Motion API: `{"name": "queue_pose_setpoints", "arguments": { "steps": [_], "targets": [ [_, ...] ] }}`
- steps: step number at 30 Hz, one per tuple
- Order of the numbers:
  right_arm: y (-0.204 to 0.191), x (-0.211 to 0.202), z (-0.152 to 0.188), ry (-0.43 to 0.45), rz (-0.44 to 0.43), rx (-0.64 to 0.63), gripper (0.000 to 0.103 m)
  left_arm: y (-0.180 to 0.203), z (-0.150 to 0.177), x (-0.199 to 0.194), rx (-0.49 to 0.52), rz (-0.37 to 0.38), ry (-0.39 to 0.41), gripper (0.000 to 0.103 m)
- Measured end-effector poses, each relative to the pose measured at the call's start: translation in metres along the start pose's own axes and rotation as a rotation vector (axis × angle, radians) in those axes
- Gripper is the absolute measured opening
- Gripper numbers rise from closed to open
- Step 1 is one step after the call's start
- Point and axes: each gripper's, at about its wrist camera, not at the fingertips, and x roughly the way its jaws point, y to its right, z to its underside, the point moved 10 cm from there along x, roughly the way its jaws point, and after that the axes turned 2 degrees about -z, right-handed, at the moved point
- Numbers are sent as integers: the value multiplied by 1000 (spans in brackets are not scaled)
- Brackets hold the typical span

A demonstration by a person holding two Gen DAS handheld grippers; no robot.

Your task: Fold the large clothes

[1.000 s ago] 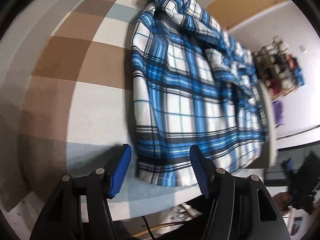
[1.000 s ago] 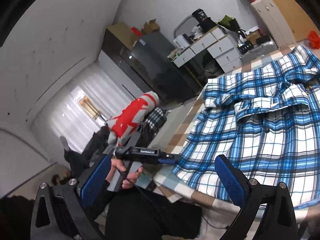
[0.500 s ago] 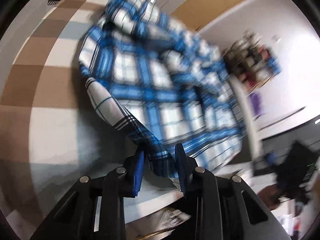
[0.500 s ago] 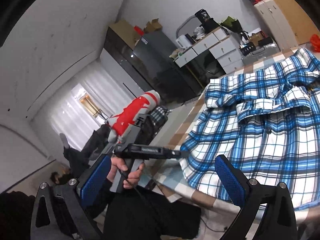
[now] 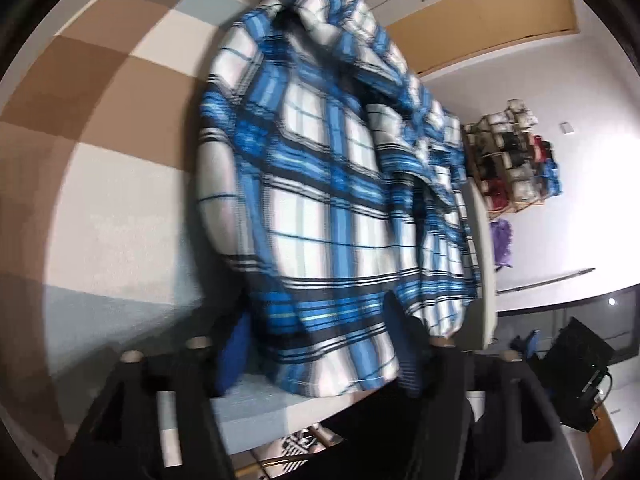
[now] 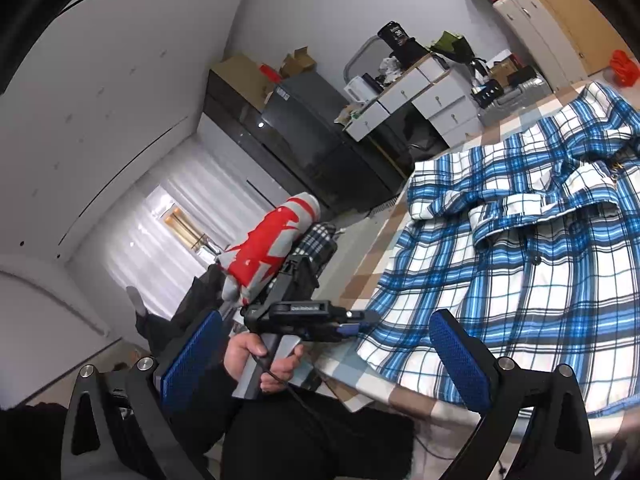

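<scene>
A blue and white plaid shirt (image 5: 320, 208) lies spread on the checked table (image 5: 100, 120). Its near hem corner is bunched and rolled over between the fingers of my left gripper (image 5: 318, 344). Those jaws are opening, and the blue pads (image 5: 234, 354) stand apart from the cloth. In the right wrist view the same shirt (image 6: 520, 264) covers the table's right part, and the left gripper (image 6: 358, 320) sits at its near left corner. My right gripper (image 6: 326, 356) hangs open off the table's front edge with nothing between its fingers.
A person's hand (image 6: 260, 360) holds the left gripper's handle. A red and white rolled garment (image 6: 272, 240) lies behind it. White drawers (image 6: 420, 100) and a dark cabinet (image 6: 300, 140) stand beyond the table. A cluttered shelf (image 5: 512, 160) is at the right.
The left gripper shut on the shirt's near corner and lifted it, and its jaws have since spread wider with the hem rolled over between them. The right gripper has stayed in place.
</scene>
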Motion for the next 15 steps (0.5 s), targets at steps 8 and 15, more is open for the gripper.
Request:
{"name": "queue_pose_setpoints", "arguments": {
  "steps": [8,15],
  "targets": [
    [8,-3,-3,10,53,-5,103,4,3,21,81,-102,-47,5],
    [89,-50,-30,-18,387,79,103,-1,6,12,126,-156,-33,2]
  ]
}}
